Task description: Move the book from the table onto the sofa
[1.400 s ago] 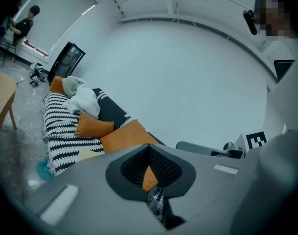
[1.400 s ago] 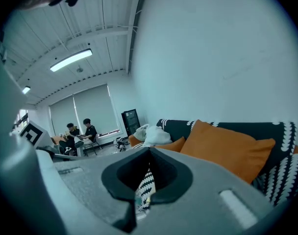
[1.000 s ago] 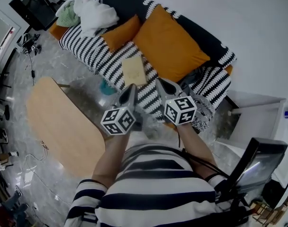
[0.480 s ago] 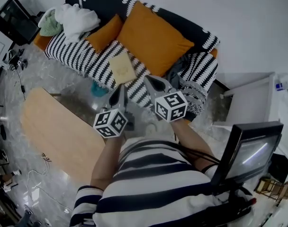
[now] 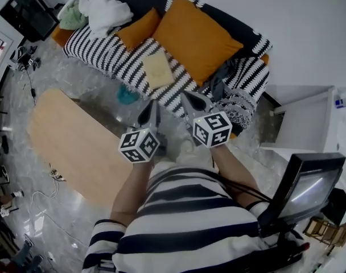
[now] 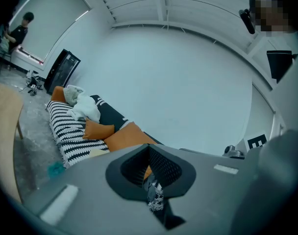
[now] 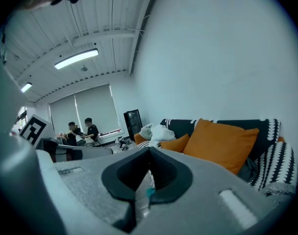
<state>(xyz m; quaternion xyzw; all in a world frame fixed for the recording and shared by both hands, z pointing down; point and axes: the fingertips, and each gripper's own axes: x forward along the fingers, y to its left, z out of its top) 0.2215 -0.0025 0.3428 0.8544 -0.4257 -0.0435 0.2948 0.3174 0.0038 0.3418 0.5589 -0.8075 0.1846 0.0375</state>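
- The striped sofa [image 5: 99, 53] runs across the top of the head view, with a big orange cushion [image 5: 193, 38] propped against its back.
- The wooden table [image 5: 70, 147] fills the left middle of that view; I see no book on it.
- The book [image 5: 157, 70], pale and flat, lies on the sofa seat just left of the big cushion's lower corner, well apart from both tools.
- The left tool [image 5: 153, 106] and right tool [image 5: 189, 98] sit side by side at frame centre, pointing towards the sofa. Each has its jaws pressed together with nothing between them.
- To my eye the carrying step is finished: the book is where the task wants it. What remains seems only to draw the hands back; no further grasp looks needed.
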